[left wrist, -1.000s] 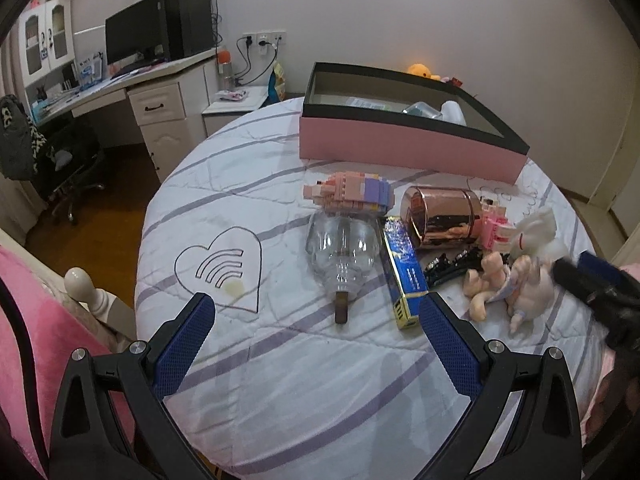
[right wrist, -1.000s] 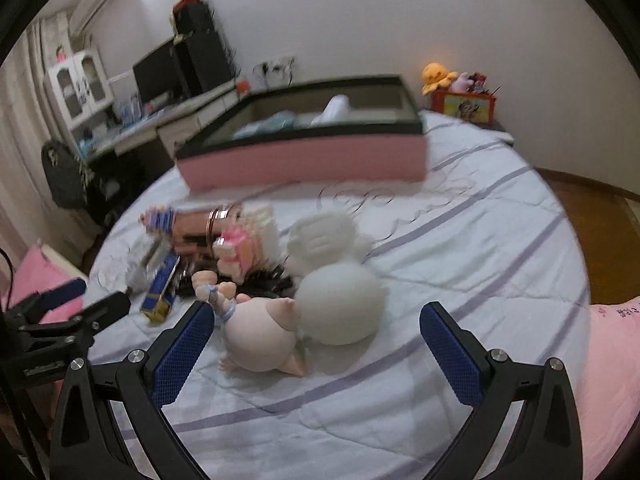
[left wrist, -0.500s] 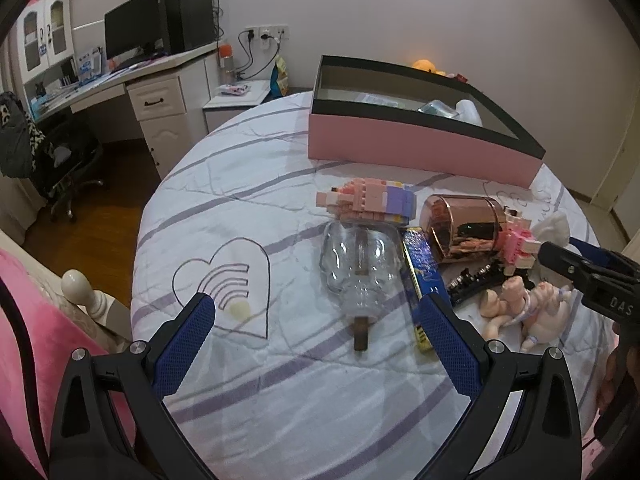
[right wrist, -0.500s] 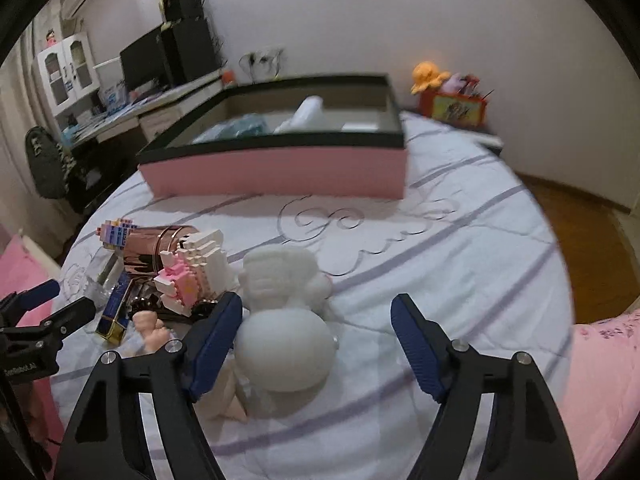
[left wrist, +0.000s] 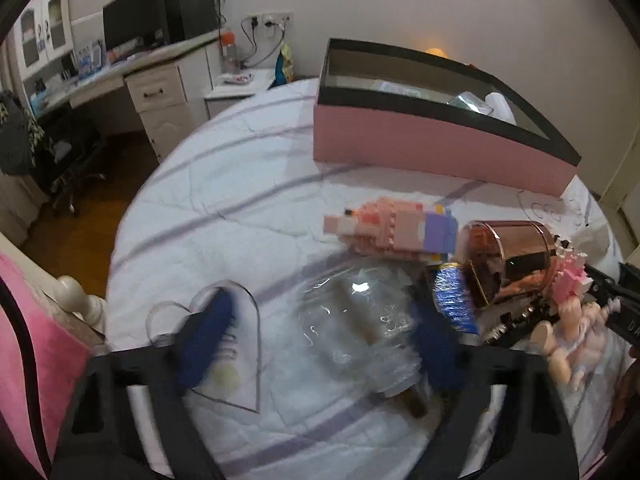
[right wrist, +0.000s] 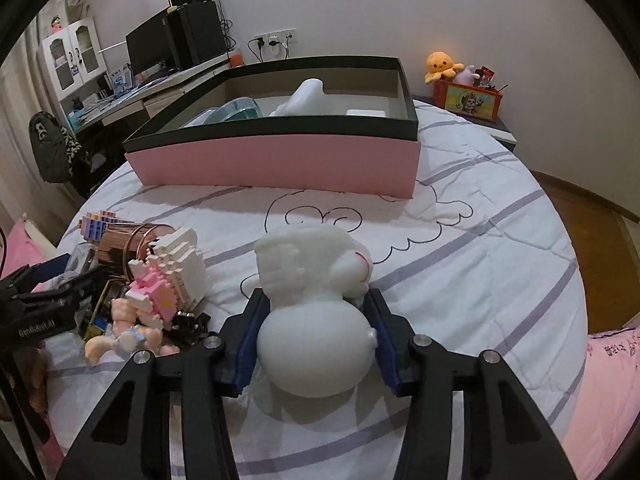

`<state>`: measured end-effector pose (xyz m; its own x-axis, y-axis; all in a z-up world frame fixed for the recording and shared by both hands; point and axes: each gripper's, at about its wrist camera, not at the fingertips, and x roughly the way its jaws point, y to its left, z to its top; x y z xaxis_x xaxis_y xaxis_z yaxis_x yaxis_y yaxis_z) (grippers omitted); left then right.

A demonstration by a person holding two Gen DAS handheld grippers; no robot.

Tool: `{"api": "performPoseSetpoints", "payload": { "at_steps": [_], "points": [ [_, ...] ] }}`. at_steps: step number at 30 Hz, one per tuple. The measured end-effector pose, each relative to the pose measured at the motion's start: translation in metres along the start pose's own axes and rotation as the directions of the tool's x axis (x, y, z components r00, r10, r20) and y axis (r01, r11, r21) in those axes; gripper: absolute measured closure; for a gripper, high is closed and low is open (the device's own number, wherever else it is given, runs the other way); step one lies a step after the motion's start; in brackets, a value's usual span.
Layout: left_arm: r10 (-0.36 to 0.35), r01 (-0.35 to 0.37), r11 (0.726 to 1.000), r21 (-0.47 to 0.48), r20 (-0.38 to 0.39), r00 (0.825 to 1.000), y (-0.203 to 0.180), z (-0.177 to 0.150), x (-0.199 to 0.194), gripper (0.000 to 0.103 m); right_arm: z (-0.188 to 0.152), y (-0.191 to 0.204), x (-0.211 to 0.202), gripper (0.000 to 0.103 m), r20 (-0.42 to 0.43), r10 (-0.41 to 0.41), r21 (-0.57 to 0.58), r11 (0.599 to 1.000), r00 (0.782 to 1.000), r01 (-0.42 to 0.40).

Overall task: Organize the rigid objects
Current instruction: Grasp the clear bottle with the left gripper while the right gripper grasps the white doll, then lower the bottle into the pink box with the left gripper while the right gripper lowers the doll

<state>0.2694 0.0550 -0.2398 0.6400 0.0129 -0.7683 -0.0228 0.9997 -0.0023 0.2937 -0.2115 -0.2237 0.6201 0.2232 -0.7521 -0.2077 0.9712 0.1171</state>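
Note:
A clear glass bottle with a cork lies on the round bed between my left gripper's blue fingers. Its jaws are closing; the left pad still stands clear of the glass. My right gripper is closing on a white round-bellied figurine, with both pads against its sides. Beside the bottle lie a pink and purple brick figure, a rose-gold cup on its side, a blue foil box and a small doll. A pink and white brick figure lies left of the figurine.
A pink box with a dark rim stands at the far side of the bed and holds several items. A desk with a monitor is at the back left. A nightstand with toys is at the back right. Bare wooden floor surrounds the bed.
Both grippers moved forward and lower. The left jaws narrowed around the glass bottle. The right jaws narrowed from wide open until their pads met the white figurine.

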Motion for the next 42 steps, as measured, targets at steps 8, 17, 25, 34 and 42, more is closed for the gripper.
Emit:
{"api": "performPoseSetpoints", "payload": {
  "at_steps": [8,17,25,34,42],
  "points": [
    [-0.013,0.012,1.0,0.01,0.072,0.997,-0.004,0.004,-0.026,0.05,0.003,-0.001,-0.008,0.054,0.045,-0.013,-0.006,1.0,0.999,0.013],
    [-0.125,0.108,0.989,0.105,0.179,0.976,-0.038,0.043,-0.058,0.05,0.025,0.008,-0.036,0.053,0.14,-0.005,-0.035,0.999,0.99,0.01],
    [-0.214,0.186,0.964,0.189,0.137,0.967,-0.075,0.124,-0.021,0.05,0.084,0.011,-0.024,0.053,0.187,0.006,-0.072,0.997,0.982,0.008],
    [-0.173,0.173,0.97,0.171,-0.012,0.985,-0.084,0.172,0.07,0.049,0.134,-0.01,0.04,0.053,0.09,-0.084,-0.062,0.994,0.992,0.09],
    [-0.074,0.069,0.979,0.19,0.019,0.997,-0.091,0.179,0.086,0.022,0.147,-0.018,0.072,0.052,0.075,-0.093,-0.062,0.993,0.993,0.098]
  ]
}}
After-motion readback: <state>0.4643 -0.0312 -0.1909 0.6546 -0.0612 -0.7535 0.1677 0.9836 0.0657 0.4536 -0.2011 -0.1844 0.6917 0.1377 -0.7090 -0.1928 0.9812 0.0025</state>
